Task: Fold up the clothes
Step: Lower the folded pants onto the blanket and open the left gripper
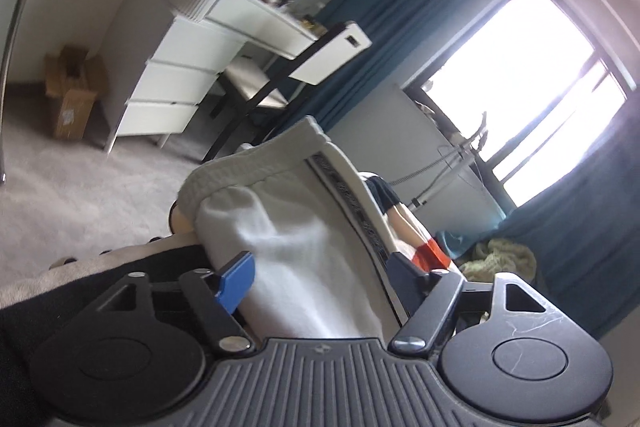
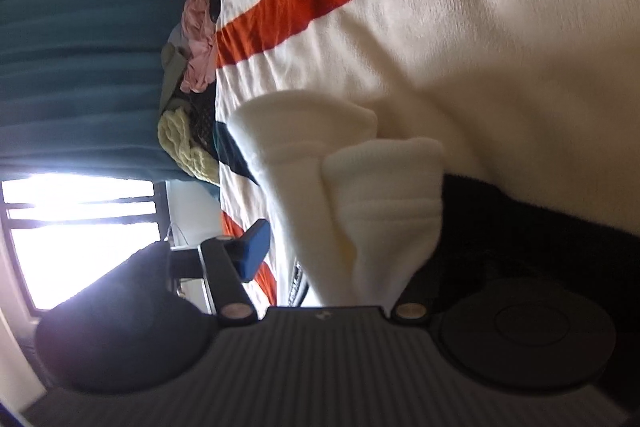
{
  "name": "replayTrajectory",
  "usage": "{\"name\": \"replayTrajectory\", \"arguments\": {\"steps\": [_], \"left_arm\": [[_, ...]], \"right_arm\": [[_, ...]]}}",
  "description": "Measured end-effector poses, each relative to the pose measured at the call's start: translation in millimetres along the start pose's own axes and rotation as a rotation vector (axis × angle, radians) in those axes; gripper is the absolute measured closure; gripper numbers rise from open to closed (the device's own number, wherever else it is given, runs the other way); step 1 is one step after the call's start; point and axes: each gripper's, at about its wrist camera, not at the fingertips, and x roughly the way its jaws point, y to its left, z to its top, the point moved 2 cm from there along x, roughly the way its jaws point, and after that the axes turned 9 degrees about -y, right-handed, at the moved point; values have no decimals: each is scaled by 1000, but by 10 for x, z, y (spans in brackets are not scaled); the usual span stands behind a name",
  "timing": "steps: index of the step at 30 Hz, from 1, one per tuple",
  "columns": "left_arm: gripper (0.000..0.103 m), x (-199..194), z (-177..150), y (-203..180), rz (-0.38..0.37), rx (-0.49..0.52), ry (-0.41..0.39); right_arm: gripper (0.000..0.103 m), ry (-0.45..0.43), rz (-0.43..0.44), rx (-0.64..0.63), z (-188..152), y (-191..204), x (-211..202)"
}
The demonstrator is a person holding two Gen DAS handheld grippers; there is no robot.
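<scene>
A white garment with a ribbed grey-white waistband and a dark patterned side stripe lies between the spread fingers of my left gripper. Its blue fingertips stand wide apart, touching the cloth's edges. In the right wrist view, cream-white fleece folds of the garment fill the space between the fingers of my right gripper. One blue fingertip shows on the left; the other is hidden behind the cloth.
The garment lies on a bed with a cream blanket striped orange and navy. A clothes pile lies by teal curtains. A white dresser, chair, cardboard box and bright window stand beyond.
</scene>
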Motion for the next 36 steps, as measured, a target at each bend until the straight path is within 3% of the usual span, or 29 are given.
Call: {"name": "replayTrajectory", "arguments": {"steps": [5, 11, 15, 21, 24, 28, 36], "left_arm": [[25, 32, -177, -386, -30, 145, 12], [23, 47, -400, -717, -61, 309, 24], [22, 70, -588, -932, -119, 421, 46], [22, 221, -787, -1035, -156, 483, 108], [21, 295, -799, -984, -119, 481, 117], [21, 350, -803, -988, -90, 504, 114], [20, 377, -1302, -1387, -159, 718, 116]], "right_arm": [[37, -56, 85, -19, 30, 125, -52], [37, -69, 198, -171, -12, 461, -13], [37, -81, 142, -105, 25, 363, 26], [38, -81, -25, 10, 55, 75, 99], [38, -101, -28, 21, 32, 48, 76], [38, -99, 21, -86, -35, 247, 132], [38, -118, 37, -75, -41, 249, 188]]}}
